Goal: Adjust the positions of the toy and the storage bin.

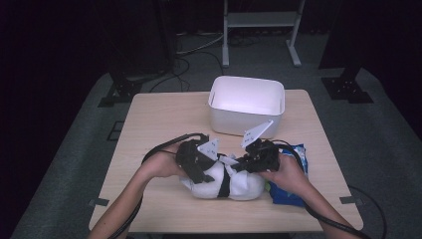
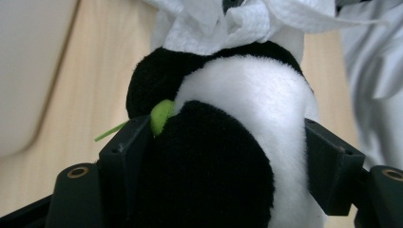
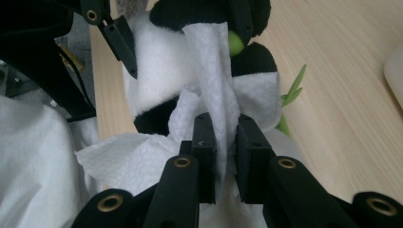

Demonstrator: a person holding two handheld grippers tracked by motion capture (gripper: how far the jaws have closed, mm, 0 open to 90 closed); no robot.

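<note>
High view: one plush panda point(image 1: 226, 185) lies near the desk's point(image 1: 164, 117) front edge, one white bin point(image 1: 246, 104) behind, one blue packet point(image 1: 293, 174) right; left claw view: left claw point(image 2: 223, 156) clamps the panda; right claw view: right claw point(image 3: 222, 156) pinches the one paper towel point(image 3: 211, 80); best pull taut, keeping the panda steady.

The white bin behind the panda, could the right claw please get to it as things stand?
Probably yes: the white bin stands open with bare table before it, but the right claw is pinching white tissue on the plush panda.
</note>
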